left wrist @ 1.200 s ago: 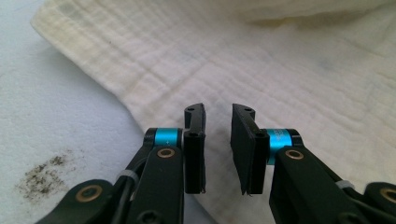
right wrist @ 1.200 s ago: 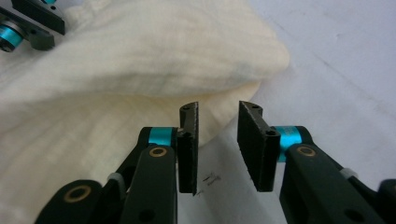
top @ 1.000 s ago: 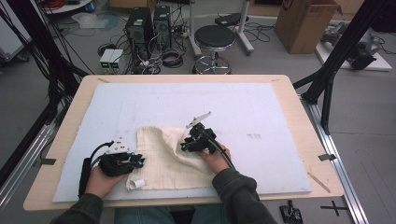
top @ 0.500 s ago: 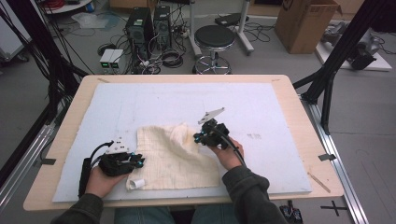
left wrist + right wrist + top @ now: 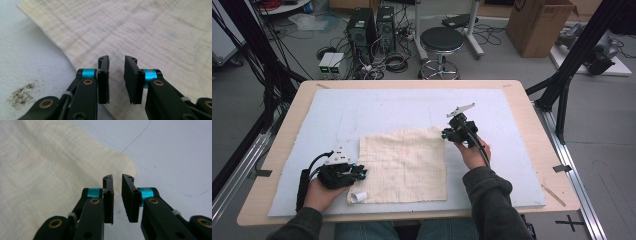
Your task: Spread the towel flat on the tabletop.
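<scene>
A cream waffle-weave cloth [image 5: 404, 165] lies spread nearly flat on the pale blue mat [image 5: 387, 110], its near-left corner curled into a small roll [image 5: 357, 196]. My left gripper [image 5: 360, 173] rests at the cloth's left edge, low on that side. In the left gripper view its jaws [image 5: 117, 60] stand a little apart over the cloth [image 5: 150, 32] with nothing between them. My right gripper [image 5: 445, 134] sits at the cloth's far-right corner. In the right gripper view it [image 5: 117, 178] is slightly open and empty, just short of the rounded corner of the cloth [image 5: 50, 170].
The mat covers a wooden table [image 5: 539, 145], with bare mat behind and to the right of the cloth. A dark smudge [image 5: 22, 96] marks the mat near my left gripper. A stool [image 5: 441, 42], computer cases and cables stand on the floor beyond the table.
My right gripper has moved right and away across the table, and the cloth's far-right corner has spread out with it, leaving the cloth flatter. The left gripper has stayed put.
</scene>
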Motion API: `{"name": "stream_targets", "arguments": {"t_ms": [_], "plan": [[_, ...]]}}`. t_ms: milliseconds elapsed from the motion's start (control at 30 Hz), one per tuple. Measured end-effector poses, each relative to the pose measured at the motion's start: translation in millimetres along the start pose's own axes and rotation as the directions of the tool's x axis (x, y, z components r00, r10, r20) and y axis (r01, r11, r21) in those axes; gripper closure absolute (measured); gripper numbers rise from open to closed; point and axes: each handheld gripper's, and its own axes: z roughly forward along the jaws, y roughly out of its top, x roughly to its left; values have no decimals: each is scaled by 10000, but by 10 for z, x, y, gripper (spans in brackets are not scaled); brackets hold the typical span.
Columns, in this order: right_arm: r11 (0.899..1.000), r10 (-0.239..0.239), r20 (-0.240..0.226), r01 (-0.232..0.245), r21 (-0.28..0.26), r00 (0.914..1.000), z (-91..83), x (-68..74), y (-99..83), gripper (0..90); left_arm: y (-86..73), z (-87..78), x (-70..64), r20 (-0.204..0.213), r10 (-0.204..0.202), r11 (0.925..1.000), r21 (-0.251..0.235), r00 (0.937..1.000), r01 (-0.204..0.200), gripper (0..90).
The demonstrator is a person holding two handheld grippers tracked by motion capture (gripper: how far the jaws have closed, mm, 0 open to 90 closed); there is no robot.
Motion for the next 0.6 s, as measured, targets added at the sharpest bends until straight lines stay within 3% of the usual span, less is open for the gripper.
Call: {"name": "stream_targets", "arguments": {"t_ms": [100, 167, 233, 367, 433, 600], "plan": [[9996, -68, -411, 57, -280, 9991, -16, 23, -35, 708, 16, -4, 5, 65, -176, 9998, -21, 9998, 176, 695], [9993, 24, -1571, -81, -355, 9876, 11, 48, -55, 660, 44, -19, 4, -3, -196, 9996, -221, 9998, 196, 675], [9981, -463, -1760, 383, -482, 9833, -3, 146, -89, 656, 86, -40, 15, -75, -175, 9985, -517, 9998, 171, 655], [9936, -1050, -2875, 882, -708, 9520, -37, 306, -188, 600, 159, -43, 25, 148, -160, 9984, -539, 9998, 168, 586], [9877, -1500, -3273, 1268, -912, 9329, -63, 381, -264, 564, 159, -51, -10, 232, 52, 9986, -529, 9997, -39, 570], [9793, -2009, -3660, 1765, -993, 9087, -126, 478, -496, 529, 102, -130, -74, 305, 297, 9978, -608, 9991, -278, 538]]}}
